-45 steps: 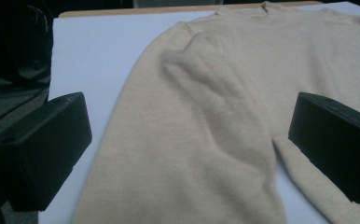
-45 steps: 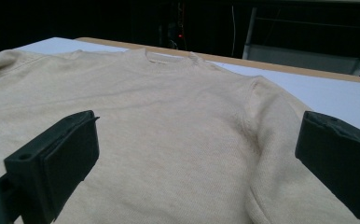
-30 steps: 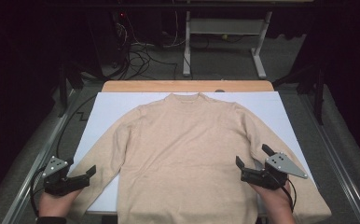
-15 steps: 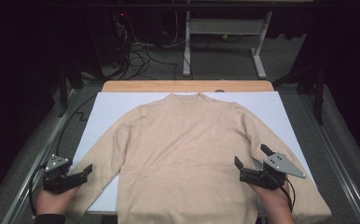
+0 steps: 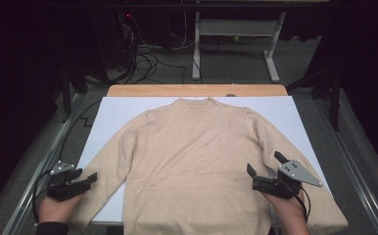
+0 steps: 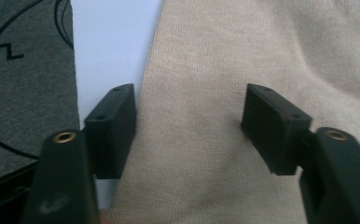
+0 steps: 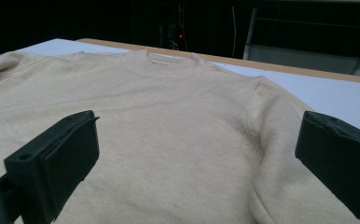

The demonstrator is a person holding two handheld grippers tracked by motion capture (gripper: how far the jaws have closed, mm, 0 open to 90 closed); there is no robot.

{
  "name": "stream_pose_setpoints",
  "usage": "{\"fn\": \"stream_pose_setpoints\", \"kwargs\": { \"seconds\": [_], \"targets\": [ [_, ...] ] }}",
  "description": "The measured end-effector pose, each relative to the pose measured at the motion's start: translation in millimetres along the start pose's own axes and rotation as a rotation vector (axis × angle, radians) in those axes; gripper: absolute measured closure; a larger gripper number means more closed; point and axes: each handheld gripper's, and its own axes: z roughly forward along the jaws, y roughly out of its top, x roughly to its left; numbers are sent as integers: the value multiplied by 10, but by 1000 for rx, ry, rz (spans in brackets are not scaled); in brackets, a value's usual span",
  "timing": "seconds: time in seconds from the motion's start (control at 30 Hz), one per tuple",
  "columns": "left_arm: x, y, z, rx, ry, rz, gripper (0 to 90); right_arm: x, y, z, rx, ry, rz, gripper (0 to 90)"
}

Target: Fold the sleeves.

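A cream knitted sweater (image 5: pixel 192 156) lies flat, front up, on a white sheet (image 5: pixel 108 112) that covers the table, with its collar at the far side. My left gripper (image 5: pixel 90 178) sits low over the end of the sweater's left sleeve (image 6: pixel 201 93). Its jaws have just been closing; they still stand apart, with the sleeve fabric lying between them (image 6: pixel 190 107). My right gripper (image 5: pixel 264 163) is open wide at the sweater's near right side, where body and right sleeve meet (image 7: pixel 257 154). Nothing is pinched in it (image 7: pixel 197 135).
The wooden table edge (image 5: pixel 197 90) shows beyond the sheet. Metal rails (image 5: pixel 358 161) run along both sides of the table. Behind it are loose cables on the floor (image 5: pixel 148 63) and a white desk frame (image 5: pixel 236 34).
The left gripper's jaws have narrowed over the left sleeve, and the hand has shifted slightly. The right gripper and the sweater have stayed where they were.
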Motion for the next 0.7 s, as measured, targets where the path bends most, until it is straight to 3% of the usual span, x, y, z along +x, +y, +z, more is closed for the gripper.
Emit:
{"fn": "stream_pose_setpoints", "kwargs": {
  "seconds": [0.2, 0.3, 0.37, 0.47, 0.5, 0.53, 0.57, 0.7],
  "targets": [
    [6, 3, -13, -1, -6, -18, 547, -8, 3, -15, -4, 3, 9, 0],
    [9, 19, -16, 6, -59, -30, 699, -3, 10, -21, -8, 7, 17, 0],
    [-5, 31, -32, 2, -65, -19, 801, -5, 11, -14, -10, 9, 17, 0],
    [-17, 48, -75, -28, -84, -26, 818, -3, 12, -9, -7, 9, 16, 0],
    [-53, 79, -177, -83, -112, -34, 819, -3, 14, -5, -9, 9, 16, 0],
    [-53, 79, -177, -83, -112, -34, 819, -3, 14, -5, -9, 9, 16, 0],
    [-121, 118, -282, -135, -135, -26, 819, -4, 15, -7, -9, 7, 13, 0],
    [-233, 162, -363, -174, -171, -9, 819, -10, 14, -8, -8, 4, 14, 0]
  ]
}}
